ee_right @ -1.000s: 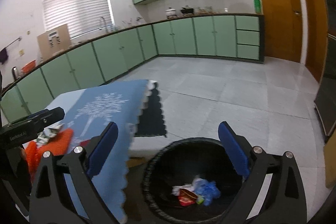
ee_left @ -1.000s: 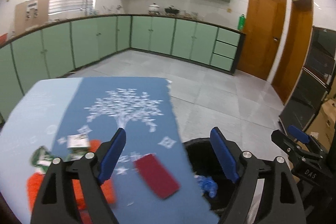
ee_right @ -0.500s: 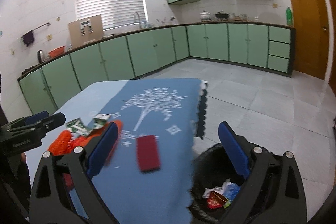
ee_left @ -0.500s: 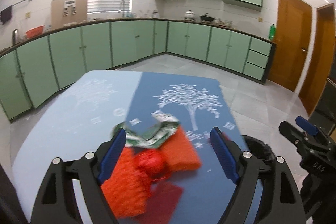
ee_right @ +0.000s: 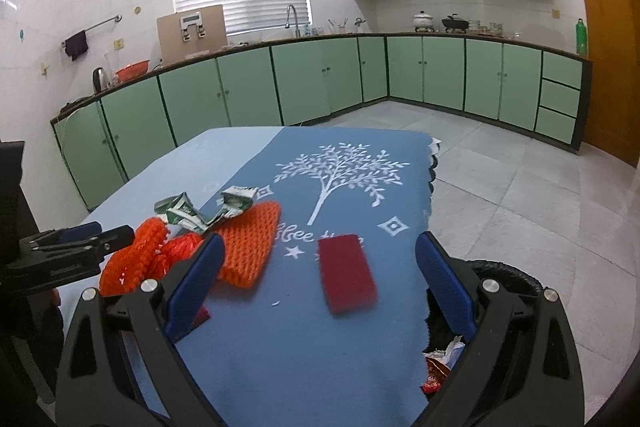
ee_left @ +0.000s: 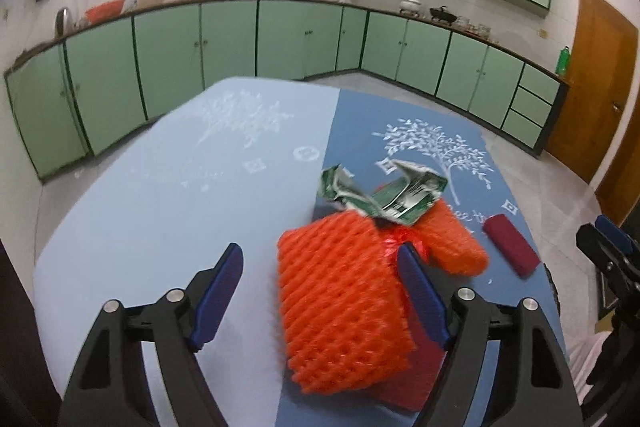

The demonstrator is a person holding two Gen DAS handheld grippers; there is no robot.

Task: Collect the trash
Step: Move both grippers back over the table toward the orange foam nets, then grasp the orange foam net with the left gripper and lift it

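Two pieces of orange foam netting (ee_left: 340, 303) (ee_right: 248, 247) lie on the blue tablecloth (ee_left: 180, 195), with a crumpled green wrapper (ee_left: 384, 191) (ee_right: 200, 211) and a shiny red wrapper (ee_right: 180, 251) among them. A dark red flat packet (ee_left: 510, 247) (ee_right: 346, 273) lies to their right. My left gripper (ee_left: 320, 299) is open, just above the nearest netting. My right gripper (ee_right: 316, 291) is open and empty above the packet. A black bin (ee_right: 504, 279) with wrappers inside stands by the table's right edge.
Another red flat piece (ee_left: 404, 379) lies under the near netting. Green kitchen cabinets (ee_right: 360, 79) run along the far walls, with a tiled floor (ee_right: 520, 195) between. A wooden door (ee_left: 588, 87) is at the right.
Both grippers have swung left from over the bin to over the table. The left one now hovers close over the orange netting; both remain open.
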